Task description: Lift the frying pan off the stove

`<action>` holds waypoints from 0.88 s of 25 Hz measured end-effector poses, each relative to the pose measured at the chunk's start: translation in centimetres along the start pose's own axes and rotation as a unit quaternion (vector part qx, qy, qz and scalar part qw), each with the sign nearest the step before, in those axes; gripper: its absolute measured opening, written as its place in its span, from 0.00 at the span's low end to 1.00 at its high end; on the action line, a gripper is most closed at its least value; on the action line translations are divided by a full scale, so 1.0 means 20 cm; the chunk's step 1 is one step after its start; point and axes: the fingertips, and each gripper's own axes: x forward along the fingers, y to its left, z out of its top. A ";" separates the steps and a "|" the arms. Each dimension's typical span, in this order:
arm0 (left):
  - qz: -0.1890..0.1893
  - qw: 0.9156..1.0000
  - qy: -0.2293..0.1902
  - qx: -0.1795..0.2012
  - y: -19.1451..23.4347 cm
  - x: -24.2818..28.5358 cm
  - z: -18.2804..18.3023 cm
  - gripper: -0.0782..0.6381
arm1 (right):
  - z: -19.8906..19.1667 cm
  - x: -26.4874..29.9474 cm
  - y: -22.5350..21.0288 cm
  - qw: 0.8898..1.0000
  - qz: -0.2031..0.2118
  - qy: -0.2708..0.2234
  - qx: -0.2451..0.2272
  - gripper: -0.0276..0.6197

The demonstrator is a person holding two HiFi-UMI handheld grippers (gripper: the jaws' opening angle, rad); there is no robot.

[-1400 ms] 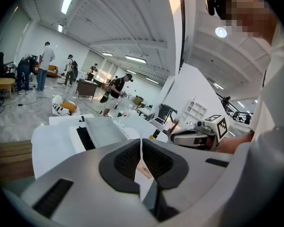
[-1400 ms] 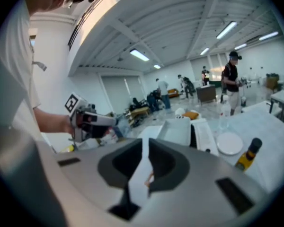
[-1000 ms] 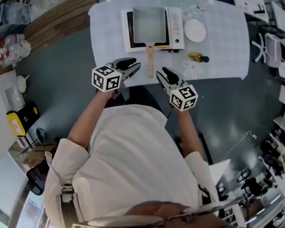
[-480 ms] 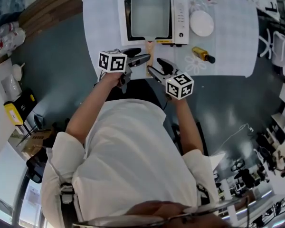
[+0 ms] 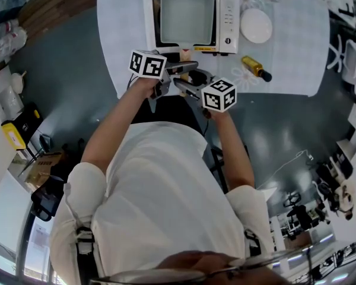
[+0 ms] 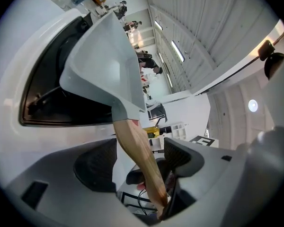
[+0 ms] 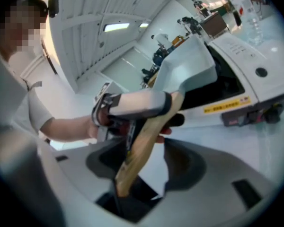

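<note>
A grey square frying pan (image 5: 187, 15) sits on a white portable stove (image 5: 225, 16), its wooden handle (image 5: 184, 56) pointing toward me. Both grippers meet at that handle. The left gripper (image 5: 187, 68) comes in from the left and the right gripper (image 5: 187, 83) from the right. In the left gripper view the handle (image 6: 132, 141) runs between the wide jaws of the left gripper (image 6: 139, 162), with a gap at each pad. The right gripper (image 7: 137, 164) likewise straddles the handle (image 7: 146, 141) without pressing it. Both pairs of jaws have just been opening.
A white plate (image 5: 256, 25) lies right of the stove, and a small oil bottle (image 5: 255, 67) lies in front of it. The white-clothed table (image 5: 296, 58) ends just before my body. Chairs and clutter stand around the dark floor.
Both grippers have moved forward from in front of the table edge and drawn together around the pan handle. Their jaws stand wider apart than before.
</note>
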 end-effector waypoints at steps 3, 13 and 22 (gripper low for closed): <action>-0.012 1.000 0.016 0.008 -0.01 0.04 -0.01 0.56 | -0.02 0.03 0.02 0.999 0.028 0.013 0.010 0.44; -0.028 1.000 0.002 0.004 -0.02 0.05 0.00 0.39 | -0.01 0.04 0.06 0.999 0.044 0.017 -0.027 0.36; -0.036 0.999 -0.010 0.021 -0.11 0.01 -0.02 0.38 | -0.01 0.00 0.15 0.998 0.048 0.011 -0.044 0.36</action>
